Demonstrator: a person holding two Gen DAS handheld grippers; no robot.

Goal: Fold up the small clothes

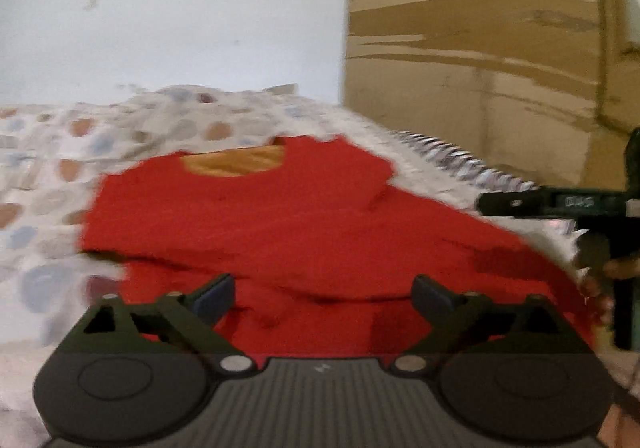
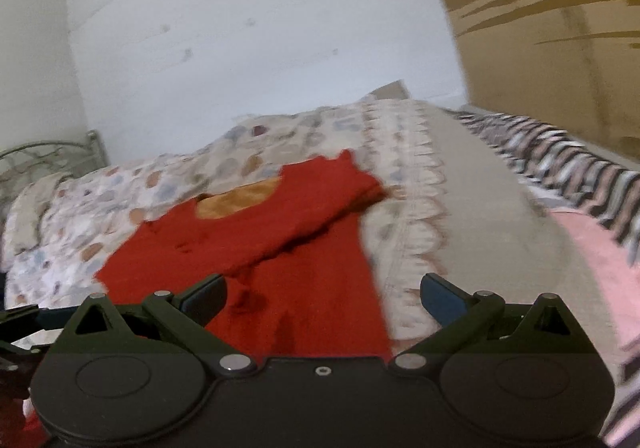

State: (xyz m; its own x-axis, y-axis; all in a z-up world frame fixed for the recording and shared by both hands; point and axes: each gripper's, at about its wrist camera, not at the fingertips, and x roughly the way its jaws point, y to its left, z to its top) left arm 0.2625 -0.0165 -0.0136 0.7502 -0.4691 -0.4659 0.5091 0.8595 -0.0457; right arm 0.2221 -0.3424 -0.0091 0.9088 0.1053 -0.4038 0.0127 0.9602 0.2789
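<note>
A small red top point(image 1: 280, 224) with an orange inner neckline lies on the patterned bedspread point(image 1: 48, 175), neck end away from me. It also shows in the right wrist view point(image 2: 280, 256), with one side folded over across the body. My left gripper point(image 1: 324, 298) is open and empty, just above the garment's near part. My right gripper point(image 2: 324, 298) is open and empty over the garment's near right edge. The right gripper's body shows at the right edge of the left wrist view point(image 1: 560, 203).
A tall cardboard box point(image 1: 480, 47) stands at the right beside the bed. A striped blanket point(image 2: 560, 159) and a pink cloth point(image 2: 600, 256) lie to the right. A white wall point(image 2: 240, 47) is behind; a metal bed frame point(image 2: 48, 151) at far left.
</note>
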